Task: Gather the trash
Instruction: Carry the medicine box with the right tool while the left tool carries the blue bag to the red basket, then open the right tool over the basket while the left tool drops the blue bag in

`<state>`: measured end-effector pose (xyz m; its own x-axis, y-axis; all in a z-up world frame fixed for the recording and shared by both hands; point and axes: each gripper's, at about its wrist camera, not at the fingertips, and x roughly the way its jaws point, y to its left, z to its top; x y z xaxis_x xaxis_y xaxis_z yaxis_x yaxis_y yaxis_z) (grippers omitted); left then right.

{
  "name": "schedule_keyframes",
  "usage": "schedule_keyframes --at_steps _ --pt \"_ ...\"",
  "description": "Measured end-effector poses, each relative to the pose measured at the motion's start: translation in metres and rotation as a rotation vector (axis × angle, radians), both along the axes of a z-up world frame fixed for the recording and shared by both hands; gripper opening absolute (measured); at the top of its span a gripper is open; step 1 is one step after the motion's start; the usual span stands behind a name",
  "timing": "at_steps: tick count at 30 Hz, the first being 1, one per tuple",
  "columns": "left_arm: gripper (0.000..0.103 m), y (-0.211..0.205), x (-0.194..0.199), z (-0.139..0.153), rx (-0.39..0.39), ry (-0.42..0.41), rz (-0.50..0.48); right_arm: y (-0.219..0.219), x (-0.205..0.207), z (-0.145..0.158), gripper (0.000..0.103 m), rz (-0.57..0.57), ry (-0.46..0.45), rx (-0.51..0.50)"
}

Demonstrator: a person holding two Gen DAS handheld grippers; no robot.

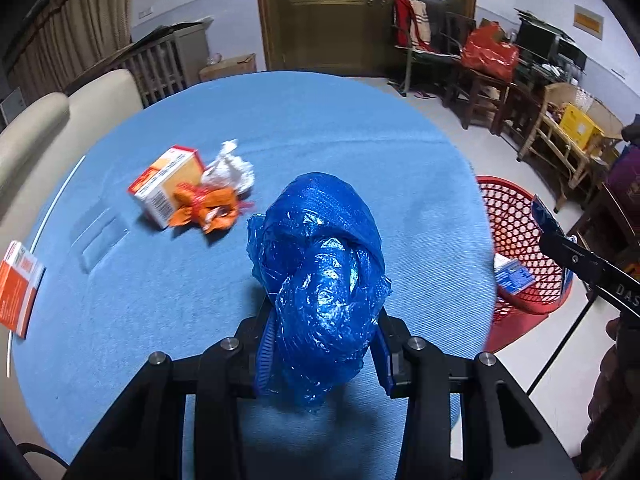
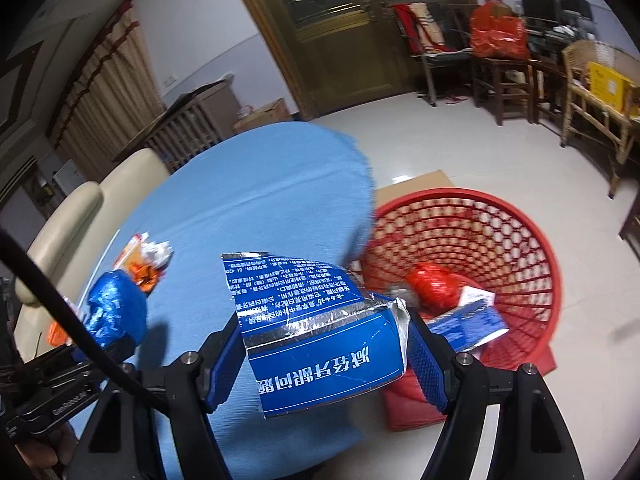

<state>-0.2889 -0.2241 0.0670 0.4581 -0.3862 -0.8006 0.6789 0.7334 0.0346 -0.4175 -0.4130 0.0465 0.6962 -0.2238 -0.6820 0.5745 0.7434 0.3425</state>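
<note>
Beside blue table [image 1: 360,128], red basket [image 1: 516,220]

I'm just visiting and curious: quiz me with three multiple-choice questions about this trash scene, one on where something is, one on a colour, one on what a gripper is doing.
1. Where is the red basket?
A. On the table
B. On the floor beside the table
C. On a chair

2. What colour is the crumpled plastic bag in the left gripper?
A. Blue
B. Green
C. White

3. What is the right gripper doing?
A. Standing empty
B. Gripping a flattened blue carton
C. Gripping a tissue

Answers:
1. B: in the right wrist view the basket stands on the pale floor, next to the edge of the blue table.
2. A: the left wrist view shows a shiny blue wad between the fingers.
3. B: the blue carton with white print sits clamped between its fingers, near the basket.
</note>
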Motion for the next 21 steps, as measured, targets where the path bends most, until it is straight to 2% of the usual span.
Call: schedule_keyframes --at_steps 12,21 --pt "0.043 -0.051 -0.016 0.004 -0.005 0.005 -0.092 -0.049 -0.029 -0.007 0.077 -0.122 0.023 -0.006" --pt "0.043 -0.072 -0.024 0.000 0.017 0.009 -0.133 -0.089 -0.031 -0.025 0.079 -0.184 0.077 0.013"
